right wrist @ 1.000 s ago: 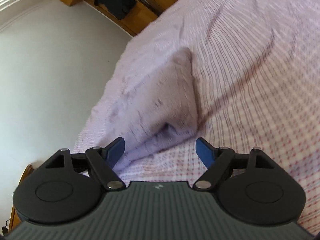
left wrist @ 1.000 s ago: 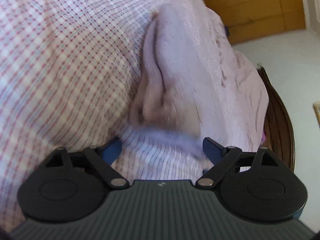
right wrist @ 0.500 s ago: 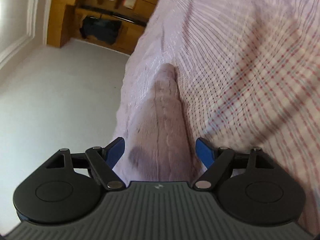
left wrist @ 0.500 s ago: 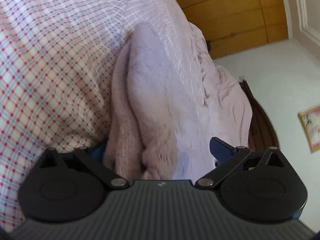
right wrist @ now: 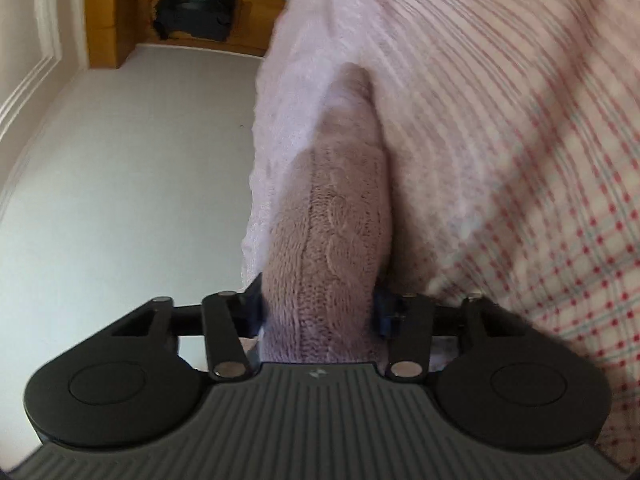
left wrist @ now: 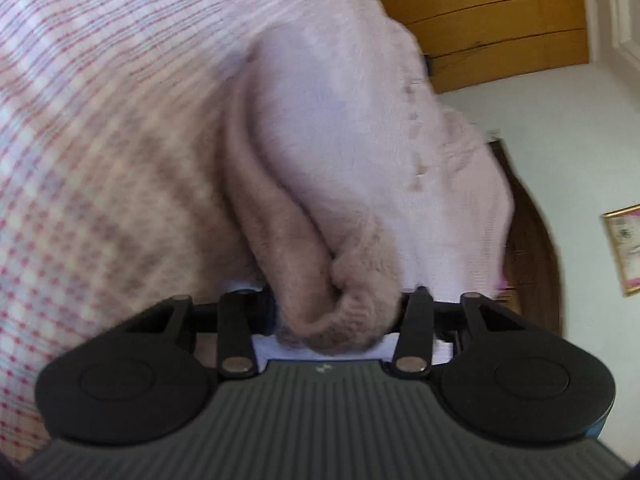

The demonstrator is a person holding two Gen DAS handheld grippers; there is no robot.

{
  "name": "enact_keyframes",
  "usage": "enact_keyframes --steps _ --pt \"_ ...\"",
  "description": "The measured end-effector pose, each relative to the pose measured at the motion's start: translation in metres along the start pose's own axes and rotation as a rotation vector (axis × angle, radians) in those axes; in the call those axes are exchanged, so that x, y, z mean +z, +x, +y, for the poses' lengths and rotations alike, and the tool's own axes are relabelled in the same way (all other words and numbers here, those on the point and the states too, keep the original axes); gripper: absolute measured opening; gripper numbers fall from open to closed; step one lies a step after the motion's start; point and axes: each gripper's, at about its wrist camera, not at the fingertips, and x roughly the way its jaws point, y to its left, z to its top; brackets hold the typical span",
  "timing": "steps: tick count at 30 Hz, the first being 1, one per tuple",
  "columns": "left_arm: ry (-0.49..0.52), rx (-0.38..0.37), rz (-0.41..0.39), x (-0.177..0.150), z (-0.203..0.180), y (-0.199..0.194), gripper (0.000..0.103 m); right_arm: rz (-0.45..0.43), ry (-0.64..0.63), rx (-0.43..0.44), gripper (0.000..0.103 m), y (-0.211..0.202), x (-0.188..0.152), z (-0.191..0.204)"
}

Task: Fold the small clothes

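A pale pink knitted garment (left wrist: 320, 140) lies on a bed covered with a red-checked sheet (left wrist: 100, 120). In the left wrist view my left gripper (left wrist: 336, 308) has its jaws closing, with a bunched edge of the knit squeezed between them. The right wrist view shows the same garment (right wrist: 340, 220) as a cable-knit fold running away over the sheet (right wrist: 540, 160). My right gripper (right wrist: 320, 308) is closing too, and its blue pads (right wrist: 382, 312) press on both sides of that fold.
A wooden wardrobe (left wrist: 500, 20) stands past the bed's far end, with a dark curved wooden bed end (left wrist: 528, 260) and a framed picture (left wrist: 624, 248) on the white wall. In the right wrist view, a wooden shelf holds a dark bag (right wrist: 192, 16).
Both grippers moved in onto the garment's near edge and their wide-open jaws narrowed onto the knit. The right gripper rolled, so the bed now fills its right side.
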Motion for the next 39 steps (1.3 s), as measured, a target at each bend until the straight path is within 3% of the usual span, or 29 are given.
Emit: enact_keyframes --steps 3,8,12,16,17,21,22,24,25,26,27,30,34,36,39 --pt "0.012 -0.105 -0.001 0.028 -0.033 0.004 0.044 -0.08 0.034 0.067 0.05 -0.014 0.024 0.022" --pt "0.136 -0.144 -0.048 0.098 -0.136 0.042 0.041 -0.213 -0.034 0.085 0.05 -0.021 0.096 0.094" --pt "0.197 -0.252 -0.083 0.119 -0.193 0.06 0.034 -0.31 -0.098 0.111 0.05 -0.043 0.141 0.137" --pt "0.213 -0.334 -0.078 0.093 -0.179 0.07 0.004 -0.329 -0.097 0.061 0.05 -0.066 0.144 0.112" --pt "0.215 -0.329 -0.064 0.084 -0.169 0.077 0.007 -0.321 -0.074 0.036 0.05 -0.069 0.139 0.093" --pt "0.181 -0.137 -0.01 0.048 -0.114 0.115 0.003 -0.254 0.043 -0.141 0.049 -0.069 0.122 0.013" --pt "0.15 -0.122 0.022 0.038 -0.096 0.122 0.003 -0.256 0.084 -0.161 0.049 -0.075 0.117 -0.007" --pt "0.093 -0.087 0.054 0.02 -0.068 0.128 0.004 -0.272 0.153 -0.1 0.048 -0.094 0.109 -0.04" --pt "0.084 -0.048 0.057 0.014 -0.058 0.131 0.01 -0.283 0.165 -0.092 0.048 -0.104 0.107 -0.051" --pt "0.081 -0.013 0.066 0.009 -0.05 0.134 0.025 -0.286 0.172 -0.09 0.048 -0.109 0.105 -0.058" --pt "0.065 0.02 0.081 0.007 -0.041 0.138 0.03 -0.279 0.191 -0.082 0.049 -0.112 0.105 -0.065" --pt "0.004 -0.044 0.085 0.01 -0.034 0.147 0.04 -0.264 0.195 -0.06 0.049 -0.112 0.107 -0.072" --pt "-0.056 -0.185 0.14 0.021 -0.042 0.175 0.1 -0.257 0.18 -0.054 0.05 -0.101 0.106 -0.075" --pt "-0.052 -0.159 0.152 0.026 -0.054 0.187 0.103 -0.254 0.18 -0.045 0.05 -0.097 0.102 -0.075" --pt "0.021 -0.005 0.139 0.023 -0.082 0.215 0.103 -0.252 0.185 -0.027 0.05 -0.094 0.099 -0.083"
